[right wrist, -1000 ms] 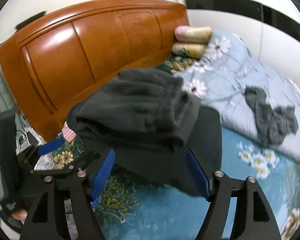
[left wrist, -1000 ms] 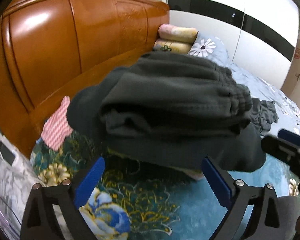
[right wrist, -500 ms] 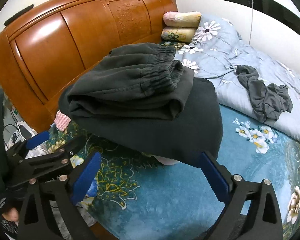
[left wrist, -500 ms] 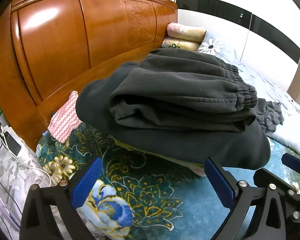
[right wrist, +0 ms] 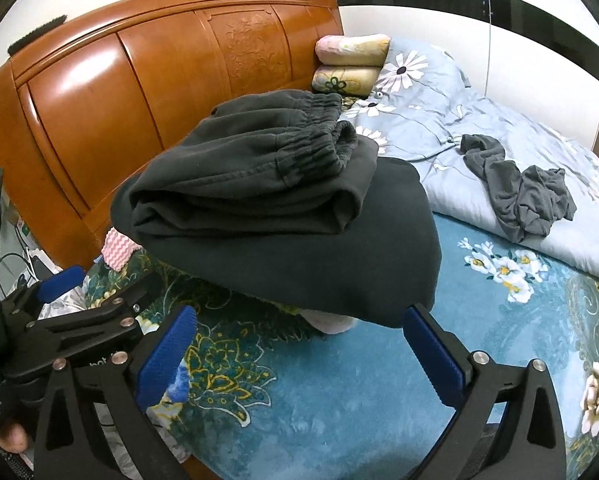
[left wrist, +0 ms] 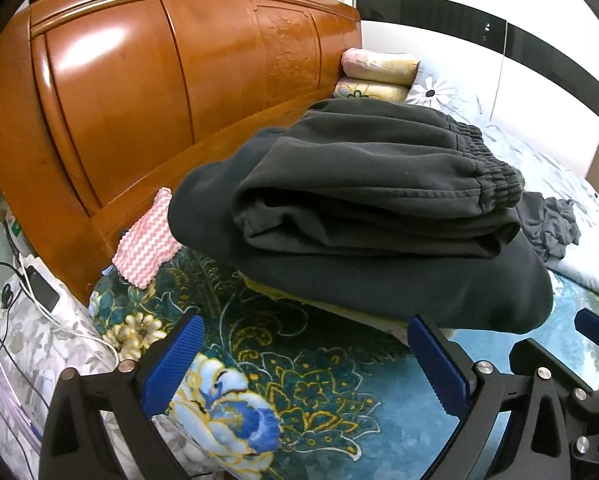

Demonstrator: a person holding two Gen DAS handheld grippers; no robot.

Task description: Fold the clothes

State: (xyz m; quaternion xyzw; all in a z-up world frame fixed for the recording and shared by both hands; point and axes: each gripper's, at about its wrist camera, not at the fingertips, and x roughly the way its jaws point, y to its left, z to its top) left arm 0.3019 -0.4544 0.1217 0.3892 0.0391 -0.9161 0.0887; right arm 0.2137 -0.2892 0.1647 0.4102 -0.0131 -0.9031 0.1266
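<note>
A second ago both grippers were close up against the clothes pile, and now both have pulled back, so more of the bed shows in front of the pile. The left gripper with black arms and blue ridged pads has its two fingers spread wide with nothing between them, and the right gripper of the same kind is spread wide too, holding nothing. The folded dark grey fleece pants with a puckered stretchy waistband lie on top of a bigger folded dark grey soft top, and this neat, thick pile sits on the fuzzy teal blanket with gold and blue flowers, near the head end of the bed and close to its left edge. A bit of pale yellow cloth peeks out under the pile. A small pink and white zigzag cloth is tucked beside the pile, against the shiny orange-brown wooden headboard with carved panels. Further along the bed a crumpled thin grey shirt lies in a loose heap on the light blue quilt with white daisies. Two round rolled pillows in pink and yellow are stacked at the headboard.
</note>
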